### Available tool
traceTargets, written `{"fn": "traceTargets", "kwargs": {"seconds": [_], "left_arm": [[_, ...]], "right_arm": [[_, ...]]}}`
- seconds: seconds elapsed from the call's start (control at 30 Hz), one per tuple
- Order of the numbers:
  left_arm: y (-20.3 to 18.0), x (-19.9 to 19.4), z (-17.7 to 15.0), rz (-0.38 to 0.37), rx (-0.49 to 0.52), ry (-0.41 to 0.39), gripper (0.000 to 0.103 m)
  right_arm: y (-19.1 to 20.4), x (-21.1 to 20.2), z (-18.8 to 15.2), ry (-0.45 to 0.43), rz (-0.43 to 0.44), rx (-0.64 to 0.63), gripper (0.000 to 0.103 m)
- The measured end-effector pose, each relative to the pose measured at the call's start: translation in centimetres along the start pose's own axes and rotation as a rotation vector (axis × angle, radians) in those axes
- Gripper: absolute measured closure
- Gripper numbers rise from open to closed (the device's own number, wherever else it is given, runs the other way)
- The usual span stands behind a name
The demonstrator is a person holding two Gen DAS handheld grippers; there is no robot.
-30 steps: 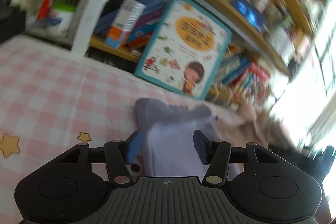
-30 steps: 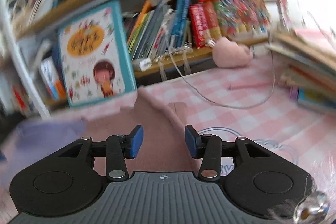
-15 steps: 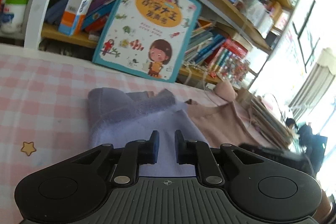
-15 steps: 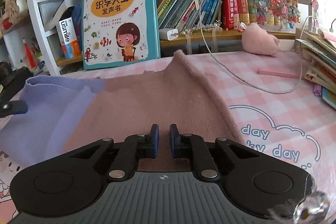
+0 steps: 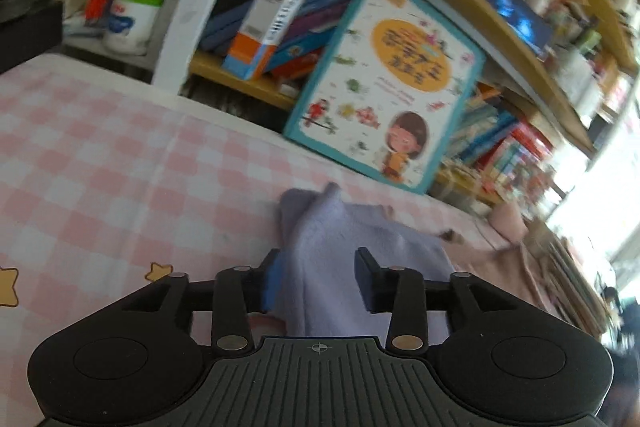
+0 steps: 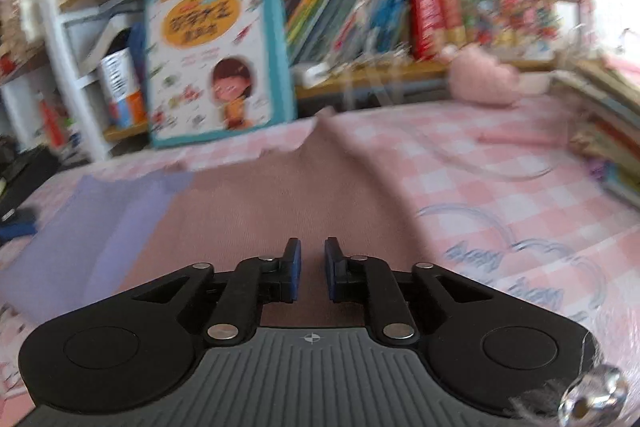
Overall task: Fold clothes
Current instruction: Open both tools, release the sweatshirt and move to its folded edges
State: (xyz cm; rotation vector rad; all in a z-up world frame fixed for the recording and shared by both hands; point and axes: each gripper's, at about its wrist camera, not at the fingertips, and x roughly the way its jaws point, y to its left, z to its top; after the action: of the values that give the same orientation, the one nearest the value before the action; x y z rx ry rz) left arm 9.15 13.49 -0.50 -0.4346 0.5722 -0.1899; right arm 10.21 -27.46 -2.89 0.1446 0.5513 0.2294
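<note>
Left gripper (image 5: pixel 316 279): I had its jaws wide apart over the lilac cloth (image 5: pixel 344 243).
Right gripper (image 6: pixel 312 269): I kept a narrow gap, gripping nothing, above the pink cloth (image 6: pixel 288 195).

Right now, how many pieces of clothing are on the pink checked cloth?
2. A lilac garment lies in front of the left hand-held gripper, and a dusty-pink garment lies in front of the right hand-held gripper. They touch. More may be hidden.

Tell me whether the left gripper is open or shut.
Open. The left gripper has its jaws spread wide, with the lilac cloth lying between them, unclamped.
</note>
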Motion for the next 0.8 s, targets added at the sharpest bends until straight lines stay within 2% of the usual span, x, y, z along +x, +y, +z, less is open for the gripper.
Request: {"fn": "traceTargets", "kwargs": {"seconds": [0.07,0.17,0.27,0.37,0.43,0.47,0.53,0.57,0.6,0.8], "left_arm": [[0.0,-0.1,-0.3,0.001,0.028,0.014,0.047],[0.3,0.4,-0.7,0.017,0.034,0.039,0.047],[0.8,1.3,-0.7,0.023,0.003,0.072,0.047],[0.9,1.8,-0.9,0.023,0.001,0.086,0.047],[0.8,2.0,-0.9,0.017,0.01,0.09,0.047],[0.7,2.1,-0.9,0.011,0.011,0.091,0.048],[0.6,2.4,-1.0,-0.013,0.011,0.099,0.051],[0.6,2.6,-1.0,-0.034,0.01,0.113,0.066],[0.5,2.8,-1.1,-0.052,0.008,0.133,0.077],[0.2,1.7,-1.8,-0.024,0.05,0.124,0.08]], "right_arm": [[-0.7,-0.2,0.6,-0.025,-0.051,0.012,0.069],[-1.6,0.3,1.2,-0.006,-0.062,0.014,0.068],[-1.6,0.9,1.3,0.001,-0.136,-0.043,0.063],[-2.6,1.5,1.3,0.021,-0.165,-0.024,0.063],[-3.3,1.7,1.1,0.04,-0.142,0.023,0.063],[-3.5,1.8,1.0,0.048,-0.13,0.038,0.065],[-3.9,1.9,0.9,0.059,-0.094,0.077,0.075],[-4.0,1.9,0.8,0.061,-0.07,0.104,0.082],[-4.1,1.8,0.7,0.059,-0.062,0.125,0.082],[-4.1,0.6,-0.3,0.065,-0.006,0.221,0.085]]}}
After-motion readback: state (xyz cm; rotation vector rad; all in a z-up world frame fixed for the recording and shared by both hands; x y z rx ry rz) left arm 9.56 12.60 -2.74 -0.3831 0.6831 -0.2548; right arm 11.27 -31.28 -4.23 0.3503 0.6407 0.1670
